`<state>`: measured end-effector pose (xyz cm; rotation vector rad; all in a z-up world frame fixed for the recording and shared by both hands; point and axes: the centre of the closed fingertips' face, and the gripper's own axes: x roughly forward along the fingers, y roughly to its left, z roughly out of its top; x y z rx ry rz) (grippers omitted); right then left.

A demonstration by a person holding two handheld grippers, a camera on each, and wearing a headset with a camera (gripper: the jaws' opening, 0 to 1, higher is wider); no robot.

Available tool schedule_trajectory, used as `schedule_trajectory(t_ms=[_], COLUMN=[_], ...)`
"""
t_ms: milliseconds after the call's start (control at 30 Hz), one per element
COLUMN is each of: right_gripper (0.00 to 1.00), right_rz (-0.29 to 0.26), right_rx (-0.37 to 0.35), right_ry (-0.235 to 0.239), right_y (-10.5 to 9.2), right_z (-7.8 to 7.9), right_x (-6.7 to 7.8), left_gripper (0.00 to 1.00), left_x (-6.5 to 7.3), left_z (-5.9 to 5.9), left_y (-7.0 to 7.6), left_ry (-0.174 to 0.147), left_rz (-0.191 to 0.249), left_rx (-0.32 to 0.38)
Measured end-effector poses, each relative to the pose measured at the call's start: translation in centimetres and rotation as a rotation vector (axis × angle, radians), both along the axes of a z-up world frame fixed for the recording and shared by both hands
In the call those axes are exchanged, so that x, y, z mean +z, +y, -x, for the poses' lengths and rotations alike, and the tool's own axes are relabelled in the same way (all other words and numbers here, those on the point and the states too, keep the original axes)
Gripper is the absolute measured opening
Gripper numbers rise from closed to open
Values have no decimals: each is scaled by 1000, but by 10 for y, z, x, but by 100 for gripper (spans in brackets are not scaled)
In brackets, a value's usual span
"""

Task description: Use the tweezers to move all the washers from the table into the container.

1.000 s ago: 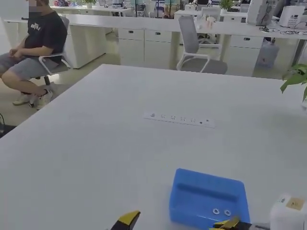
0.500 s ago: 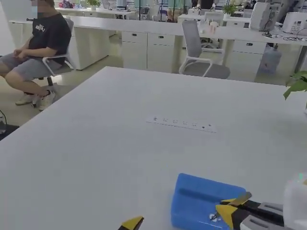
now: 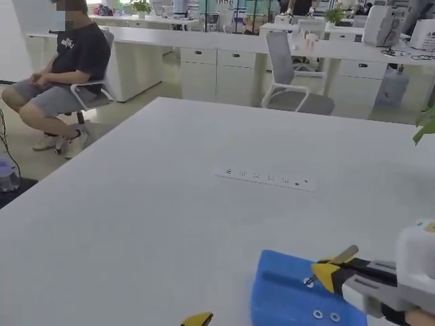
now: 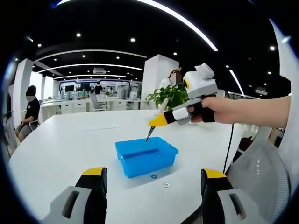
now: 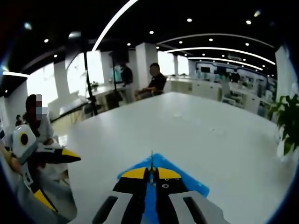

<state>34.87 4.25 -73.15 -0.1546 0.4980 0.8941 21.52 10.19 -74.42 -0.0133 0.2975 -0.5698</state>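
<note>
A blue container [image 3: 285, 299] stands at the near edge of the white table [image 3: 170, 204], with two washers [image 3: 325, 315] lying inside. My right gripper [image 3: 333, 267] hovers over the container's right part, shut on thin tweezers [image 3: 311, 279] that point down into it. The right gripper view looks along the tweezers [image 5: 151, 167] at the container [image 5: 198, 185]. Whether the tips hold a washer I cannot tell. My left gripper [image 4: 154, 173] is open and holds nothing. Past it two washers [image 4: 160, 180] lie on the table before the container [image 4: 146, 155], under the right gripper [image 4: 161, 120].
A flush socket strip [image 3: 267, 179] is set in the table's middle. A potted plant [image 4: 170, 95] stands by the table's far side. A person sits on a chair [image 3: 64, 68] beyond the table's left corner. Desks and an office chair [image 3: 292, 75] fill the background.
My right gripper with the tweezers has risen from the container's near edge to above the container. The head camera has tilted, shifting the whole picture.
</note>
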Motion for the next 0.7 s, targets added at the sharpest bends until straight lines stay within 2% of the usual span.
schedule_trajectory(t_ms=[167, 367, 700], right_gripper=[3, 3, 4], right_rz=[14, 36, 85], right_rx=[-11, 11, 32], right_ry=[30, 68, 141], right_y=[-1, -2, -8], right_z=[-11, -21, -22], right_x=[-17, -39, -77], left_gripper=[84, 84, 83], left_x=[-1, -3, -3], left_z=[0, 1, 1], left_y=[0, -2, -1], left_ry=[6, 14, 20], left_rz=[-4, -11, -11], left_rx=[-1, -10, -3])
